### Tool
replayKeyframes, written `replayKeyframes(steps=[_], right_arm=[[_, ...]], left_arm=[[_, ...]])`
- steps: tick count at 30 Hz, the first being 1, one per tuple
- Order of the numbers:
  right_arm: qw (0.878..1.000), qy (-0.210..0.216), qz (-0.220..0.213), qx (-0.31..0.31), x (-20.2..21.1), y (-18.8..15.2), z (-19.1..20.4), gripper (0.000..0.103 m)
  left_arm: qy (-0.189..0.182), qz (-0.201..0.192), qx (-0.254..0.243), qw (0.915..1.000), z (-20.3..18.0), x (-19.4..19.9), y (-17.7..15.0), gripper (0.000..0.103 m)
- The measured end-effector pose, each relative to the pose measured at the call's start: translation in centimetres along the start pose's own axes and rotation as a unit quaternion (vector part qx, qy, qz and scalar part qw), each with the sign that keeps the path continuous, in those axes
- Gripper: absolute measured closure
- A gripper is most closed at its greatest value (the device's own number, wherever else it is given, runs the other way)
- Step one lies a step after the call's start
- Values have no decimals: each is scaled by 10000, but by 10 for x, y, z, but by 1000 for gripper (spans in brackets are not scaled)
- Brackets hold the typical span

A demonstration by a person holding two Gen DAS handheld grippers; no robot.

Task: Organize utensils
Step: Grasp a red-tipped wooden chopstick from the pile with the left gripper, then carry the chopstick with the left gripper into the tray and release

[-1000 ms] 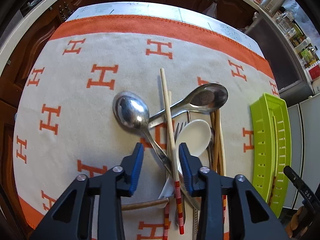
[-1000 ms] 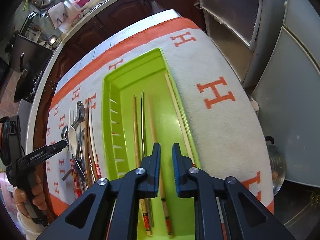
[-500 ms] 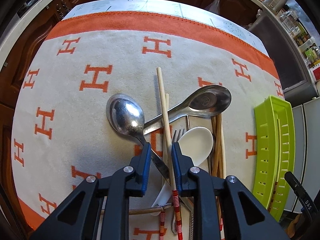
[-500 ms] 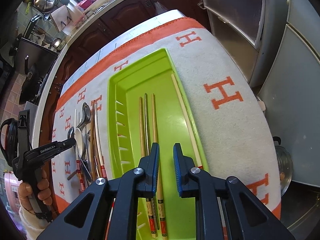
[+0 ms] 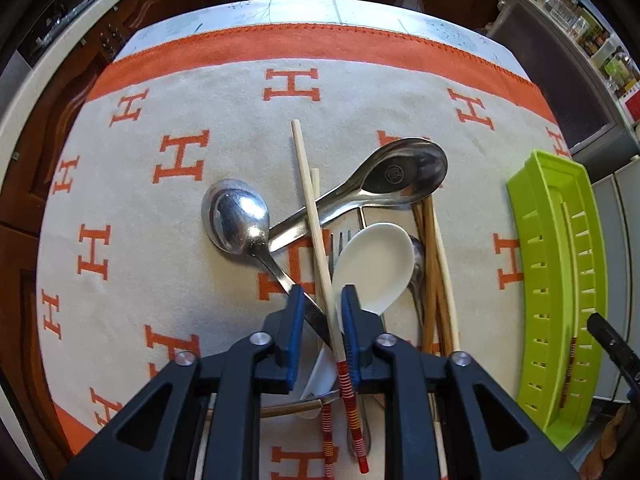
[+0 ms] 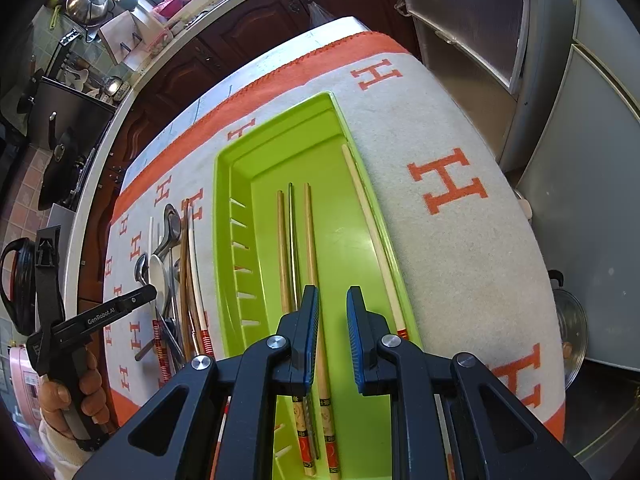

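A pile of utensils lies on the H-patterned cloth: two steel spoons (image 5: 236, 216) (image 5: 404, 176), a white spoon (image 5: 376, 264), a fork, brown chopsticks (image 5: 434, 264) and a pale chopstick with a red-striped end (image 5: 316, 232). My left gripper (image 5: 320, 312) is narrowed around that pale chopstick and the steel spoon's handle, with its pads close beside them. The green tray (image 6: 352, 216) holds several chopsticks (image 6: 308, 232). My right gripper (image 6: 333, 320) hovers over the tray, slightly open and empty.
The tray (image 5: 560, 280) sits right of the pile. The cloth-covered table (image 6: 460, 200) ends near cabinets and a fridge on the right. A counter with pots (image 6: 86, 0) stands at the back left.
My left gripper's jaws closed in around the pale chopstick and moved slightly forward. My right gripper drew back over the tray and its jaws opened a little.
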State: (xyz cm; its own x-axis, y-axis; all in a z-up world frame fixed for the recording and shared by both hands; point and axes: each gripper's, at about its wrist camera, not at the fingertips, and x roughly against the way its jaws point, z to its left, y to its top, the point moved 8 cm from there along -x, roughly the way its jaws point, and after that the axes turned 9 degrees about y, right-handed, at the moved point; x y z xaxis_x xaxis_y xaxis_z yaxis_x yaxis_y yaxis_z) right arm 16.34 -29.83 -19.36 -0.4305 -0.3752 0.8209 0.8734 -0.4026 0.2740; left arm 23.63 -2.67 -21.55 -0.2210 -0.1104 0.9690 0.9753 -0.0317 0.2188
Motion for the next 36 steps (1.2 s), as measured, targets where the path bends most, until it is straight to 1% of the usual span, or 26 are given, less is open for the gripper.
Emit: replayKeyframes(steps=[2, 5, 8, 14, 18, 19, 23, 28, 32, 34, 36], right_arm=[[10000, 10, 12, -33, -1, -1, -1, 89], [10000, 0, 10, -60, -3, -1, -2, 89], [9999, 49, -17, -89, -1, -2, -3, 89], [9998, 135, -112, -87, 9, -3, -1, 89], [9995, 220, -210, -67, 21, -4, 3, 89], [9994, 253, -242, -69, 25, -4, 5, 89], [9986, 322, -409, -85, 41, -7, 7, 89], [9975, 405, -525, -230, 57, -17, 2, 88], [9965, 362, -661, -349, 72, -22, -9, 88], [9959, 340, -728, -416, 80, -25, -16, 88], [9951, 313, -795, -489, 88, -27, -24, 86]], left_arm=[[30, -51, -18, 10000, 0, 1, -1, 97], [-34, -77, 53, 10000, 1, 2, -1, 100], [-200, -105, 189, 9996, 5, 8, -3, 100], [-615, -220, 348, 9973, 12, 35, -11, 100], [-1007, -240, 356, 9940, 4, 58, -20, 100], [-1169, -266, 347, 9922, -1, 68, -23, 100], [-1567, -434, 204, 9865, -29, 98, -25, 100], [-2008, -530, -49, 9782, -86, 125, -23, 100], [-2069, -459, -182, 9771, -127, 124, -22, 100], [-2032, -349, -212, 9783, -142, 115, -23, 100], [-2038, -152, -250, 9786, -158, 102, -26, 100]])
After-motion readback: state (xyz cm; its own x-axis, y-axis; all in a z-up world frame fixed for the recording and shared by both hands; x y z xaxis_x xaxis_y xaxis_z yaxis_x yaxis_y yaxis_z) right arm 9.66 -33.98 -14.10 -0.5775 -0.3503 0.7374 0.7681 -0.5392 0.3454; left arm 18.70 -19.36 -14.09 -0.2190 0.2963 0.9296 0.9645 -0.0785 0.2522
